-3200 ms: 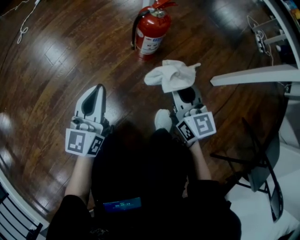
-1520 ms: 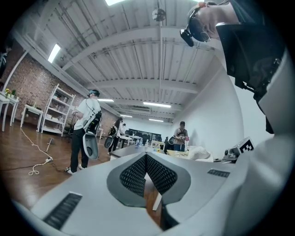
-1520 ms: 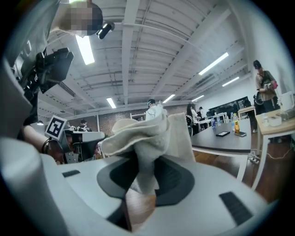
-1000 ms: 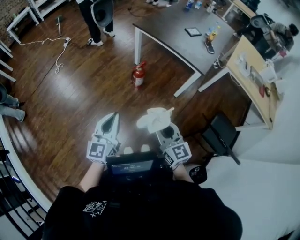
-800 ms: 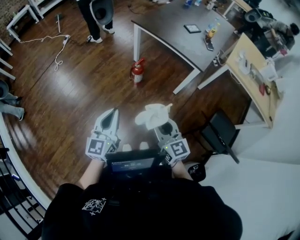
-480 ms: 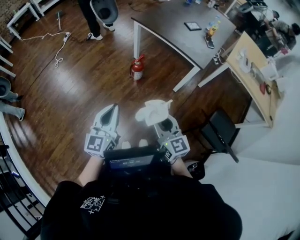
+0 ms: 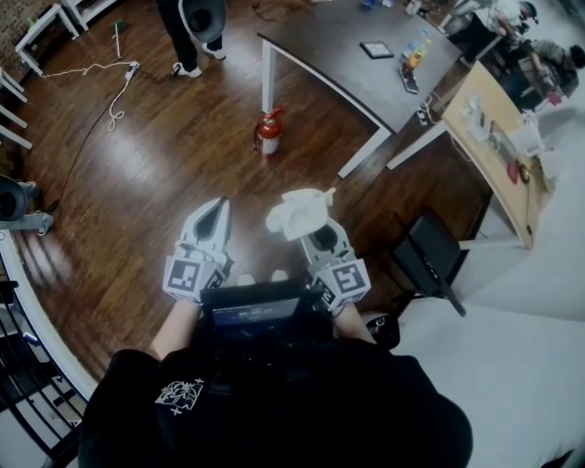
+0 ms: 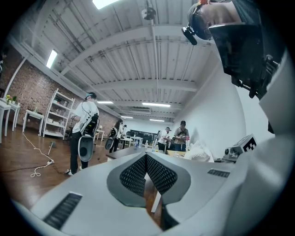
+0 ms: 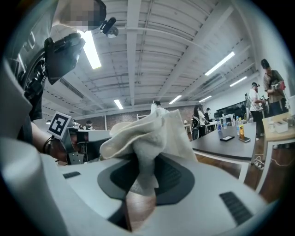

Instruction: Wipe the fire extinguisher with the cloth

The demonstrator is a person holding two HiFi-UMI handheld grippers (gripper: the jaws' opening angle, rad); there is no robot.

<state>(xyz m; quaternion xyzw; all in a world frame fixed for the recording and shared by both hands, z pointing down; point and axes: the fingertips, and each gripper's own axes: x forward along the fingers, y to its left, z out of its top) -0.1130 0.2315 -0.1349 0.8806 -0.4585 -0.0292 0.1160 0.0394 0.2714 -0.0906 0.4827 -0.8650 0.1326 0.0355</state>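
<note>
A red fire extinguisher (image 7: 268, 133) stands upright on the wooden floor far ahead, beside a table leg. My right gripper (image 7: 313, 224) is shut on a bunched white cloth (image 7: 295, 212), which rises above the jaws in the right gripper view as well, the cloth (image 9: 152, 133) filling the middle. My left gripper (image 7: 216, 211) is held level beside it, jaws shut with nothing between them (image 8: 146, 159). Both grippers hang high above the floor, well short of the extinguisher.
A grey table (image 7: 366, 78) with a tablet and bottles stands beyond the extinguisher. A person (image 7: 194, 27) stands at the back. A dark chair (image 7: 428, 265) is at my right, a wooden desk (image 7: 498, 137) further right, a white cable (image 7: 117, 96) on the floor left.
The view has risen from close above the floor to standing height, so the extinguisher now looks small and far. In the last second the grippers, cloth still held, barely shifted.
</note>
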